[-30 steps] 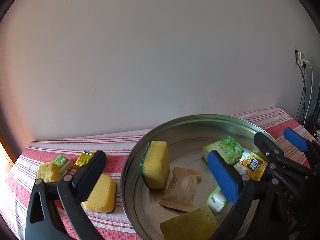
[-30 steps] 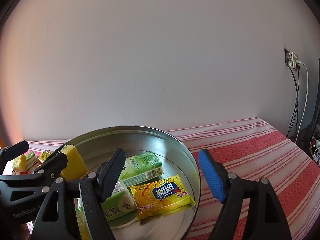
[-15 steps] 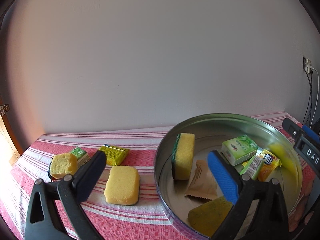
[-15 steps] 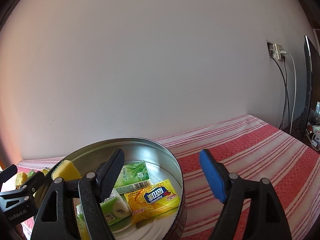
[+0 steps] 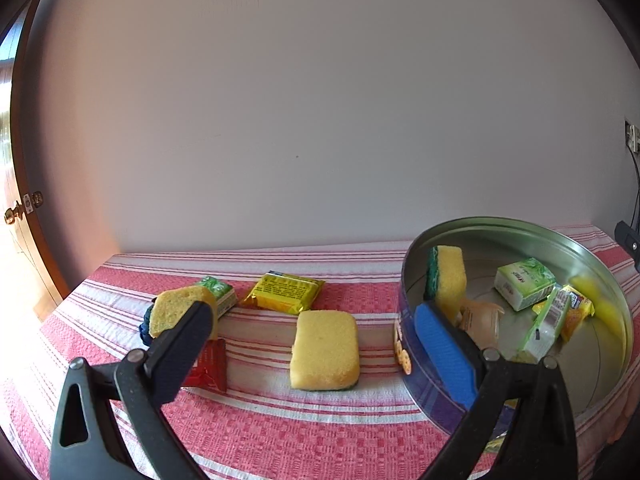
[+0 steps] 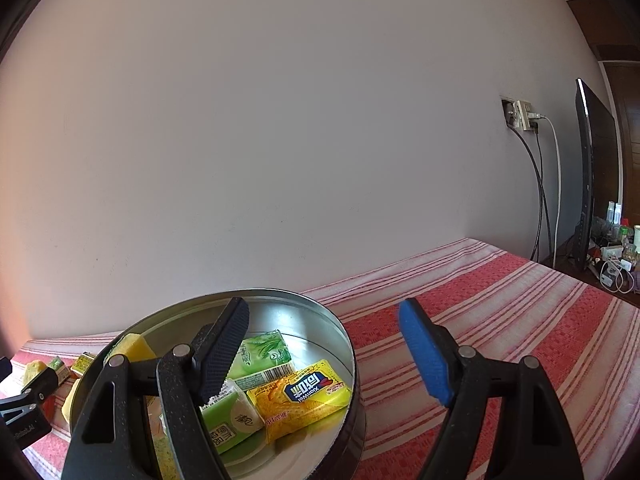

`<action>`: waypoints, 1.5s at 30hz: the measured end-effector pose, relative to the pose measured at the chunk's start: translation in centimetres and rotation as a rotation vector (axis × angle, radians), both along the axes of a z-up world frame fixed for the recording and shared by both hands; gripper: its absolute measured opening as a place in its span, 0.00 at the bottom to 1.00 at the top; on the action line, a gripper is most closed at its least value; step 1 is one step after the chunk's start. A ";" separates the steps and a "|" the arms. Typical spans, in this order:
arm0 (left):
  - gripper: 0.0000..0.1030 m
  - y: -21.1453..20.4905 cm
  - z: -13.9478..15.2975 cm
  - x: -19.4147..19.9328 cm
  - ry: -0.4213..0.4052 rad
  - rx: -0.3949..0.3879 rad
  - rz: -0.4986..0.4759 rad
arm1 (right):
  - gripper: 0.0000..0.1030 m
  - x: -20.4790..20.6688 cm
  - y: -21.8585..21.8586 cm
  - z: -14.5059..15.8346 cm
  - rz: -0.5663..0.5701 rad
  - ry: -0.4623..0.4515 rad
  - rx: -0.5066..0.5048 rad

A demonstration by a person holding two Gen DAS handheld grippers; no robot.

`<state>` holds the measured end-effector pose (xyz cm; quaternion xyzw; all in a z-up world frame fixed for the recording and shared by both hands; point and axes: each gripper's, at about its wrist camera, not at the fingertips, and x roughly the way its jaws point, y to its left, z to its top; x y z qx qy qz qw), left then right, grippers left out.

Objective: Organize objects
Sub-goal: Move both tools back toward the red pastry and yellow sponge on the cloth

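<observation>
A round metal tin (image 5: 520, 226) stands on the striped cloth and holds a yellow-green sponge (image 5: 446, 280), green packets (image 5: 524, 284), a tan packet and a yellow biscuit packet (image 6: 298, 396). Left of the tin lie a yellow sponge (image 5: 325, 350), a yellow packet (image 5: 286, 293), a red packet (image 5: 208, 368), a green packet (image 5: 218, 290) and another sponge (image 5: 176, 312). My left gripper (image 5: 316, 354) is open and empty, above the lone sponge. My right gripper (image 6: 324, 354) is open and empty over the tin's right rim (image 6: 348, 344).
A white wall runs behind the table. A door with a knob (image 5: 14, 214) is at far left. At the right are a wall socket with cables (image 6: 524, 116), a dark monitor (image 6: 592, 184) and small clutter (image 6: 616, 256). The cloth (image 6: 520, 304) stretches right of the tin.
My left gripper has swung left from over the tin to over the loose items on the cloth. My right gripper has drifted right toward the tin's rim. Both stay open.
</observation>
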<state>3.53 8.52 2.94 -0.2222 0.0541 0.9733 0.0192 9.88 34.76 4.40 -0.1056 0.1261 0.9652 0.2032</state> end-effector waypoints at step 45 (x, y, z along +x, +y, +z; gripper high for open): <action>0.99 -19.0 -2.1 -5.5 -0.177 0.110 0.291 | 0.77 -8.6 -23.8 -3.8 0.454 -0.361 -0.048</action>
